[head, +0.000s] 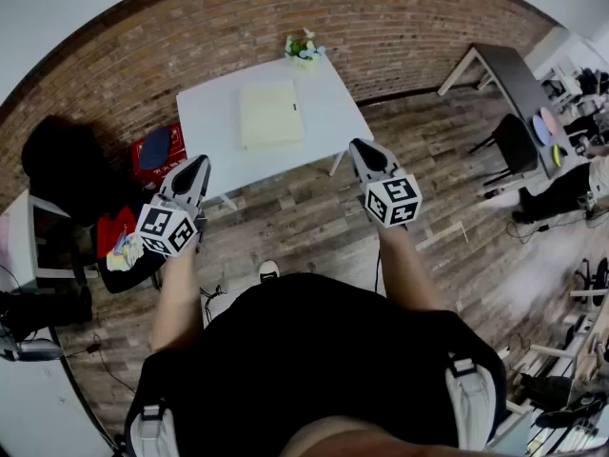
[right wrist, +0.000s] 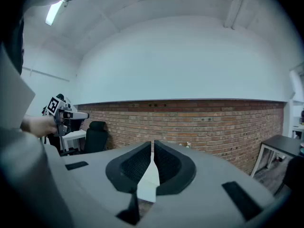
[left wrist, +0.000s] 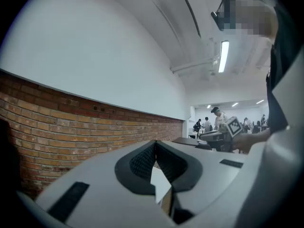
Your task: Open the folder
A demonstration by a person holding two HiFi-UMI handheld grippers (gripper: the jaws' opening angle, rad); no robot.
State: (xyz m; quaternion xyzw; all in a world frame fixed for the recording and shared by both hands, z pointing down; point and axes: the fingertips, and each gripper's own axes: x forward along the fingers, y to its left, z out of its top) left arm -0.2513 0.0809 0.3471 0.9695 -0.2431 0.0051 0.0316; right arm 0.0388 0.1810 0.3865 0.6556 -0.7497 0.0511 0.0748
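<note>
A pale yellow folder (head: 271,114) lies closed and flat on a white table (head: 214,122) ahead of me. I hold both grippers in the air short of the table's near edge, well apart from the folder. My left gripper (head: 198,165) (left wrist: 155,142) points level toward the brick wall, its jaws together with nothing between them. My right gripper (head: 360,148) (right wrist: 152,143) is tipped slightly down, its pads meeting at the tips and empty. Each gripper view shows the other gripper off to the side. The folder is not visible in either gripper view.
A small potted plant (head: 303,48) stands at the table's far edge against the brick wall. A black chair (head: 57,160) and red items (head: 157,150) sit left of the table. A dark table (head: 509,74) and chair (head: 514,141) stand at the right, on wood flooring.
</note>
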